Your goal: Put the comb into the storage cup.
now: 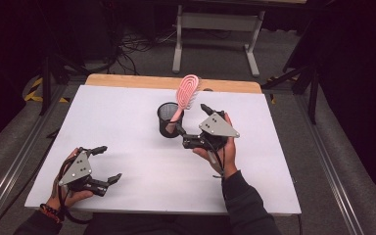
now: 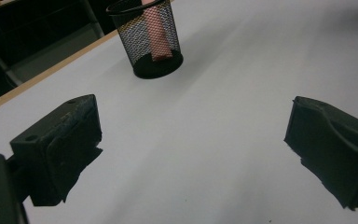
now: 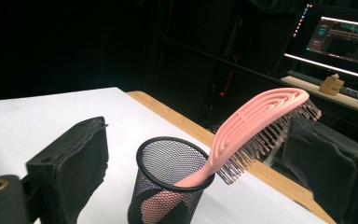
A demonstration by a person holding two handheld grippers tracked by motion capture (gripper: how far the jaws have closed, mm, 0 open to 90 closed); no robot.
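In the left gripper view the top edge cuts off the mesh cup (image 2: 150,44) at its rim, so of the pink brush (image 2: 155,35) only the handle shows through the mesh. In the right gripper view the cup's base runs off the bottom edge, and the right jaw hides some of the brush's far bristles (image 3: 279,126).

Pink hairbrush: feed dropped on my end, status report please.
Left tongs open, idle. Right tongs open beside black mesh cup. Pink plastic hairbrush stands handle-down in cup, released. Nothing in the way.
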